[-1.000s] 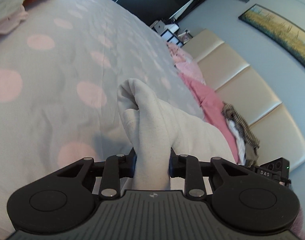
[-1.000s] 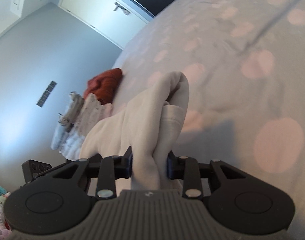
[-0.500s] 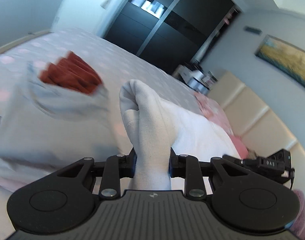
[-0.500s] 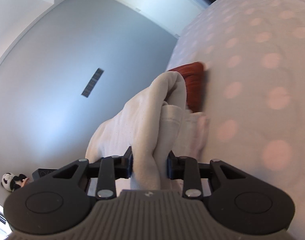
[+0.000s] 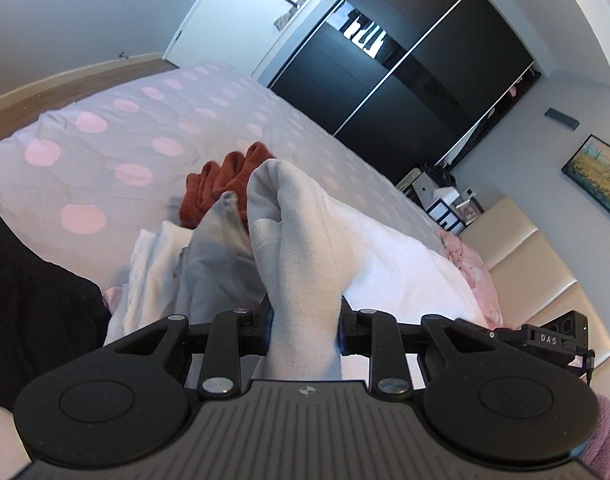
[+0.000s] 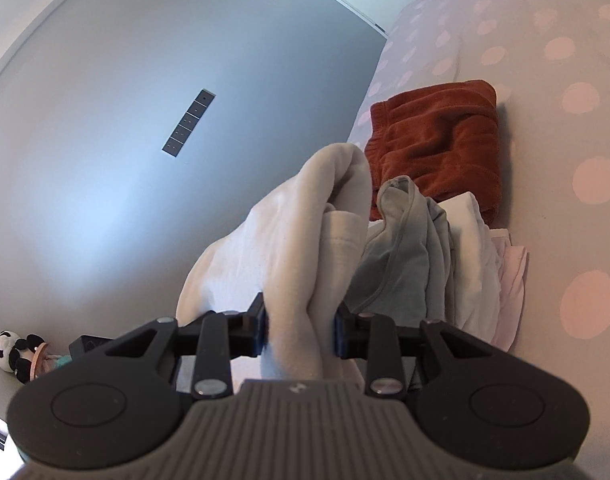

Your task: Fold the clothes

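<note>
Both hand-held grippers, left (image 5: 305, 330) and right (image 6: 301, 330), are clamped on bunched folds of the cream knit sweatshirt (image 5: 301, 264), held up over the polka-dot bed (image 5: 117, 140). Looks soft, floppy, light; I'd pinch seams or corners, since bunches probably slip.

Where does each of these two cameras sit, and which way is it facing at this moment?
Left wrist: sits on the left gripper, looking along its fingers, tilted down across the polka-dot bed toward black wardrobe doors; the jaws clamp the cream garment.
Right wrist: sits on the right gripper, facing the bed's edge and a grey wall; its jaws clamp the same cream garment.
Shared: the cream garment, the rust-red folded clothes, the grey garment and the bed.
</note>
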`<state>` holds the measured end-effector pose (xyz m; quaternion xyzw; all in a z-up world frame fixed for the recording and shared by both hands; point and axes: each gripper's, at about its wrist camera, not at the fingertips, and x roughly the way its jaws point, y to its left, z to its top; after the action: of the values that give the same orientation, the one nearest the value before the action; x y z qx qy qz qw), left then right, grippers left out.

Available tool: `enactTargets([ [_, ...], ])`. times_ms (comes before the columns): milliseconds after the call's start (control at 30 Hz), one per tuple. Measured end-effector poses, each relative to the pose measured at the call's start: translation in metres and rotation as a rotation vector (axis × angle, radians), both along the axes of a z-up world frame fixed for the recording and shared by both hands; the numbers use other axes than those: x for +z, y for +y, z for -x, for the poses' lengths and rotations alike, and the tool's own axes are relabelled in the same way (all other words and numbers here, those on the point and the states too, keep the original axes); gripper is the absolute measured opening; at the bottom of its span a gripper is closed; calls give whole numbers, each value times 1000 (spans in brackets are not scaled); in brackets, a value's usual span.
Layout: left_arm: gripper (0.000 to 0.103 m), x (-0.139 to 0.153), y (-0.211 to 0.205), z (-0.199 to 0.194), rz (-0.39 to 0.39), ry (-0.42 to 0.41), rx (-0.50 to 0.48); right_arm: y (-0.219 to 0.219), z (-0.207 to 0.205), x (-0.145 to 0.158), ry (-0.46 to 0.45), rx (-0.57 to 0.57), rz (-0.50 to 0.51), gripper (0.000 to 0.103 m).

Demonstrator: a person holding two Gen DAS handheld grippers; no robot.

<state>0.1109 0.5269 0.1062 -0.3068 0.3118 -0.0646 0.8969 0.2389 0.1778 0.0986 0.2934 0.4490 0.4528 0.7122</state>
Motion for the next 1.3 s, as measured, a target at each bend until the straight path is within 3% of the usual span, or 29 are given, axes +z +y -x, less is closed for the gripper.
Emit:
enactTargets([
  [167, 25, -37, 17, -22, 33, 41, -10, 9, -17, -35, 28, -20, 37, 34],
  [333, 25, -72, 30, -18, 113, 25, -17, 11, -29, -68, 81, -30, 41, 35],
  [433, 26, -77, 29, -15, 121, 9, -6, 10, -32, -78, 94, -35, 25, 35],
  [533, 30, -69, 23, -11, 101, 3, -1, 11, -30, -69, 49, -14, 44, 39],
  [667, 42, -46, 11, 4, 15, -7, 38, 4, -20, -41, -91, 3, 96, 54],
  [700, 47, -40, 9, 9, -2, -13, 58, -1, -17, -36, -128, -4, 104, 55],
  [800, 50, -18, -2, 26, -87, -28, 121, -16, -11, -23, -184, -13, 115, 55],
  [867, 50, -1, -21, 37, -219, -37, 151, -28, -4, -14, -227, -17, 140, 56],
  [933, 51, 15, -52, 48, -402, -42, 153, -40, 8, -3, -296, -22, 185, 56],
  [1033, 57, 38, -103, 64, -551, -95, 112, -64, 31, 13, -431, -34, 260, 57],
  [1133, 66, 60, -158, 76, -632, -166, 86, -97, 50, 29, -511, -39, 307, 58],
  [1300, 70, 87, -259, 88, -639, -294, 29, -164, 89, 57, -616, -73, 379, 69],
])
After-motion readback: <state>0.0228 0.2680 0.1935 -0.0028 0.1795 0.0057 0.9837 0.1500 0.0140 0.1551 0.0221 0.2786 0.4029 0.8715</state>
